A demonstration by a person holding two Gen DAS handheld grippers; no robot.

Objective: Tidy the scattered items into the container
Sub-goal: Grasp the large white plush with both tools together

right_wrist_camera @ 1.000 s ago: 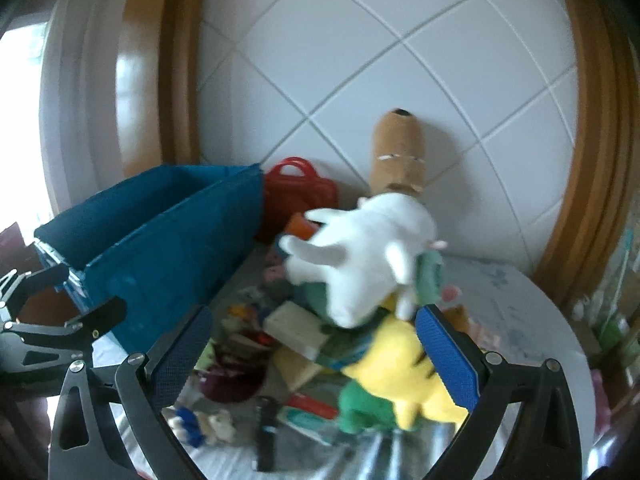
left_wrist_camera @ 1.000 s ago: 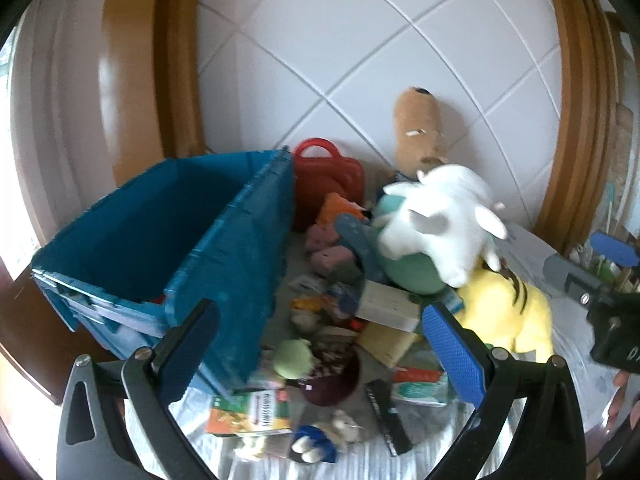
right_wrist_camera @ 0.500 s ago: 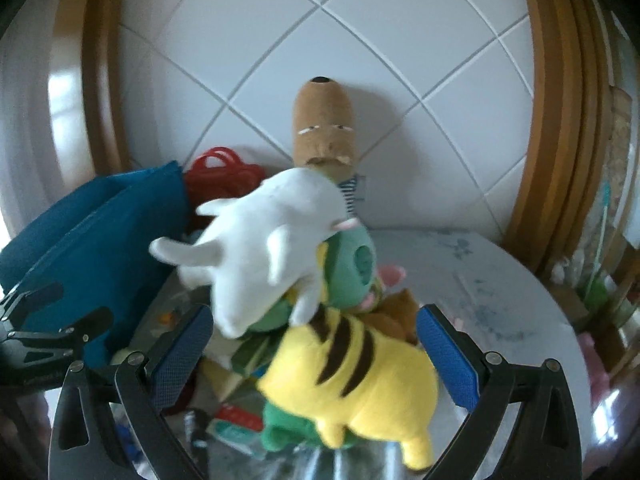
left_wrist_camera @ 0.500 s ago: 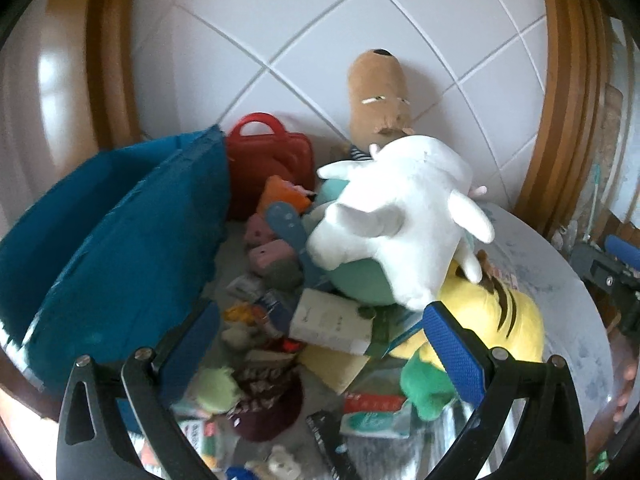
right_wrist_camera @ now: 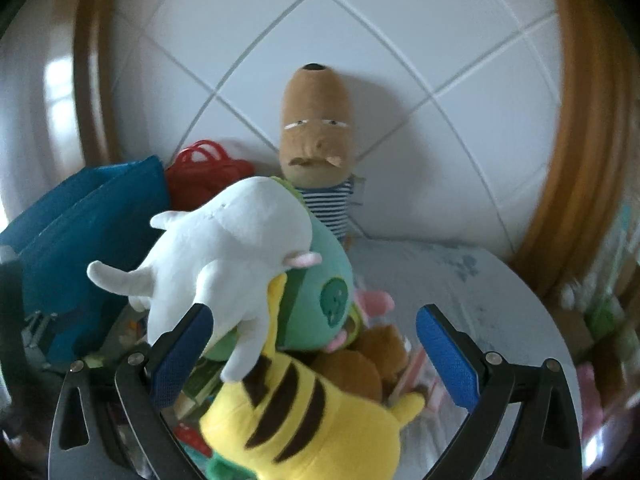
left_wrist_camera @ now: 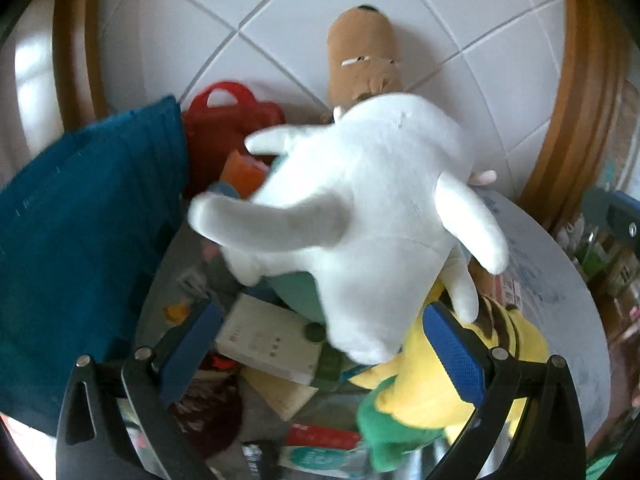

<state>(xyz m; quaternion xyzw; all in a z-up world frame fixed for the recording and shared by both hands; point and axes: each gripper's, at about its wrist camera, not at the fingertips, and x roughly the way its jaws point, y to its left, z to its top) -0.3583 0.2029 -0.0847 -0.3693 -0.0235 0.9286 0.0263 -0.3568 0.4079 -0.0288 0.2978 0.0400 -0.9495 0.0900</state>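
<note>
A pile of toys lies on a round table beside a blue bin (left_wrist_camera: 80, 248), which also shows at the left of the right wrist view (right_wrist_camera: 88, 232). A white plush (left_wrist_camera: 360, 220) lies on top of a teal plush (right_wrist_camera: 328, 288) and a yellow striped plush (left_wrist_camera: 492, 360). My left gripper (left_wrist_camera: 320, 352) is open, its fingers either side of the white plush's lower end. My right gripper (right_wrist_camera: 312, 352) is open and empty, close above the yellow striped plush (right_wrist_camera: 304, 412), with the white plush (right_wrist_camera: 224, 264) by its left finger.
A brown plush in a striped shirt (right_wrist_camera: 316, 136) leans on the tiled wall. A red case (left_wrist_camera: 228, 132) stands behind the bin. A white box (left_wrist_camera: 268, 340), a dark red cap (left_wrist_camera: 212, 412) and small packets lie under the plushes. Wooden frames stand on both sides.
Both grippers have moved forward and right, away from the bin and in close to the plush pile. The white plush now fills the left view. Both stay open.
</note>
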